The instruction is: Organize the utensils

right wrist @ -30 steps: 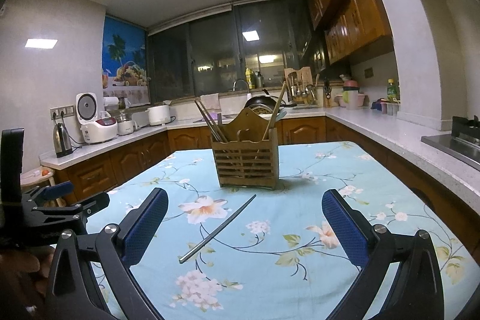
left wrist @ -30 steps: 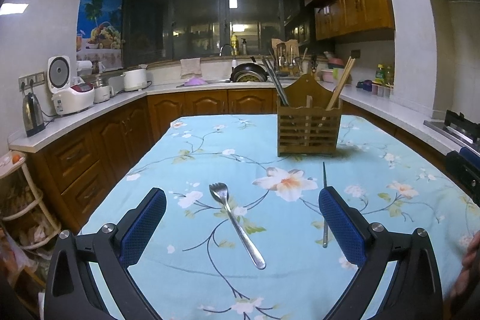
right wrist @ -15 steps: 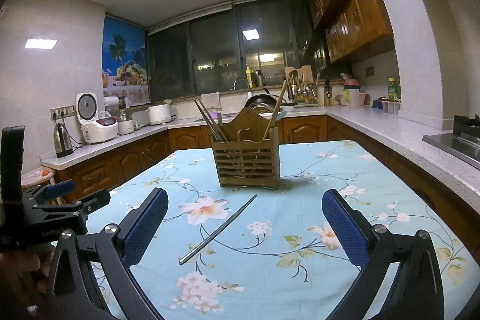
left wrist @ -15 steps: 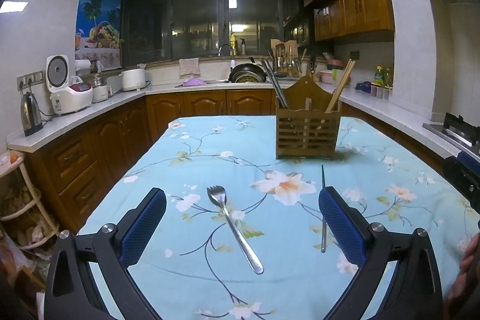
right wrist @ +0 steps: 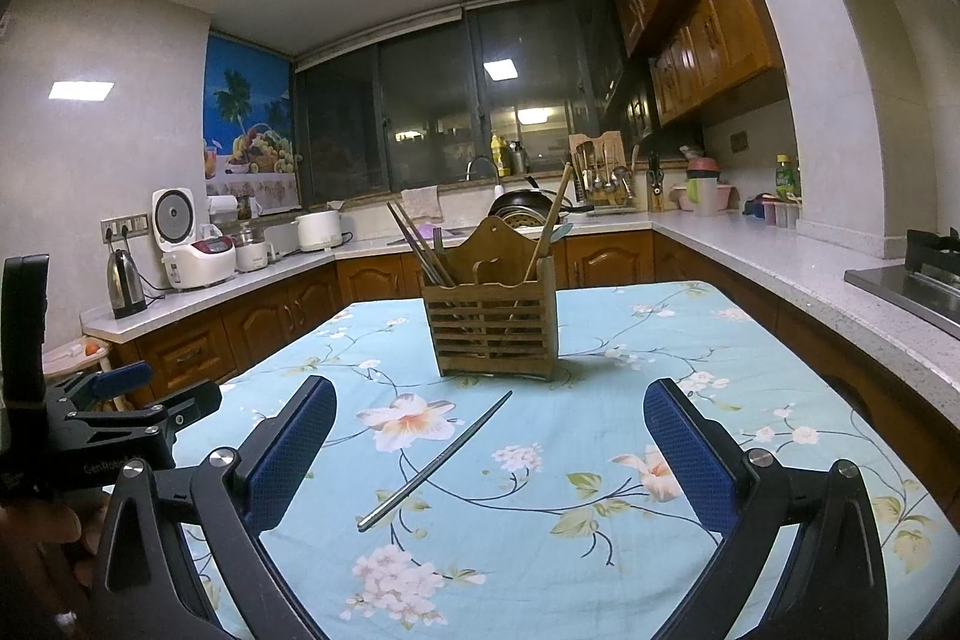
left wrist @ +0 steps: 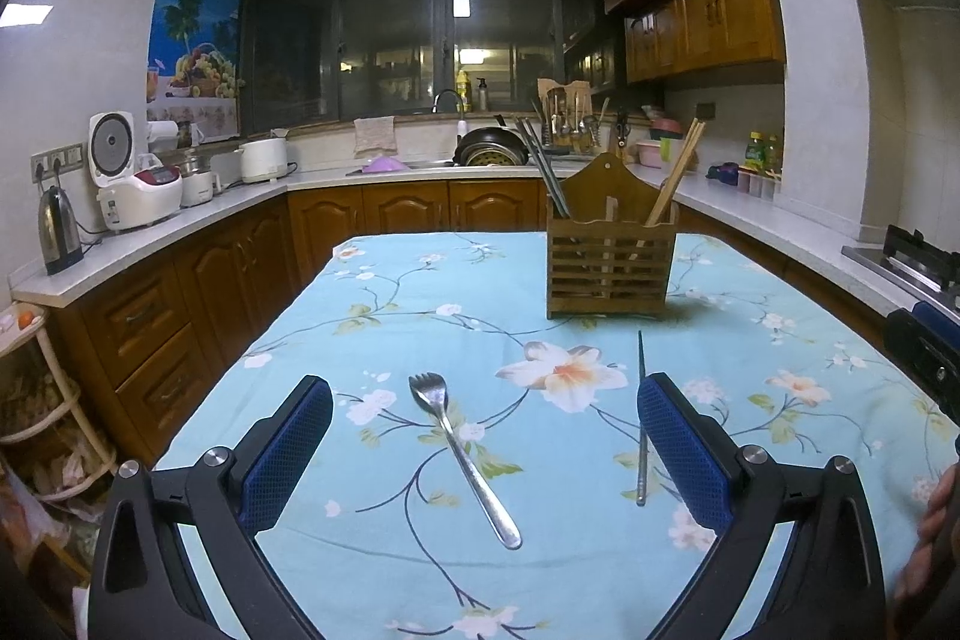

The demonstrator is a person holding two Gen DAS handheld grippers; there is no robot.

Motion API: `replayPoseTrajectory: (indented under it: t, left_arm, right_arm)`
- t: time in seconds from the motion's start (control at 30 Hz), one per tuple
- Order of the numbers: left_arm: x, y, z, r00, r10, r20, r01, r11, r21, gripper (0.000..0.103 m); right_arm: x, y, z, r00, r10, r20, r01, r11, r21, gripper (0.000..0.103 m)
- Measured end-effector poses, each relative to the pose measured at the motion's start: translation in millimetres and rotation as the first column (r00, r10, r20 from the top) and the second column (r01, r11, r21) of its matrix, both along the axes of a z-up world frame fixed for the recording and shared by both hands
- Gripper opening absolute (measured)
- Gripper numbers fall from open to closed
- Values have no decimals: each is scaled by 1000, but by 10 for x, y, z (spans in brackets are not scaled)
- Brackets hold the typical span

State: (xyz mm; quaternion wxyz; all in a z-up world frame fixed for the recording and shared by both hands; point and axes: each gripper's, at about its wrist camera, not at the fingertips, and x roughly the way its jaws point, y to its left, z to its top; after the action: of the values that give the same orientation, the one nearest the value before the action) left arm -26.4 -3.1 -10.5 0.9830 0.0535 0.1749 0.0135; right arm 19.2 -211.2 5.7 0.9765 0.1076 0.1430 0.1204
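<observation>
A steel fork [left wrist: 462,454] lies on the floral tablecloth between my left gripper's fingers. My left gripper [left wrist: 485,400] is open and empty, hovering above it. A steel chopstick [left wrist: 641,418] lies beside the right finger; it also shows in the right wrist view [right wrist: 438,460]. My right gripper [right wrist: 489,400] is open and empty, hovering above the chopstick. A wooden slatted utensil holder [left wrist: 609,256] stands farther back with chopsticks in it; it also shows in the right wrist view [right wrist: 491,322].
The table [left wrist: 384,316] has a light-blue flowered cloth. Wooden counters ring the room, with a kettle [left wrist: 59,232] and rice cooker [left wrist: 129,184] on the left and a stove [right wrist: 912,280] on the right. The left gripper's body [right wrist: 90,436] shows at the right wrist view's left edge.
The left gripper has drifted slightly, so the fork and holder sit a little lower and nearer in its view. The right view is almost unchanged. Both grippers stay open.
</observation>
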Motion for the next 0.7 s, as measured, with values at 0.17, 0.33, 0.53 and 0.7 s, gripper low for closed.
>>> replayPoseTrajectory:
  t: [0.17, 0.33, 0.53, 0.7]
  left_arm:
    - [-1, -9, -3, 1000, -1, -2, 1, 1000, -4, 102]
    - [16, -12, 3, 1000, -4, -8, 4, 1000, -9, 102]
    - [33, -19, -1, 1000, -8, -8, 8, 1000, -13, 102]
    - [67, -23, -3, 1000, -10, -14, 10, 1000, -22, 102]
  right_arm:
    - [4, -1, -2, 1000, 1, -3, -1, 1000, 0, 103]
    - [35, 5, 13, 1000, 2, -12, -2, 1000, -1, 103]
    - [56, -4, 16, 1000, 1, -14, -1, 1000, -1, 103]
    - [99, -7, -5, 1000, 2, -28, -2, 1000, 1, 103]
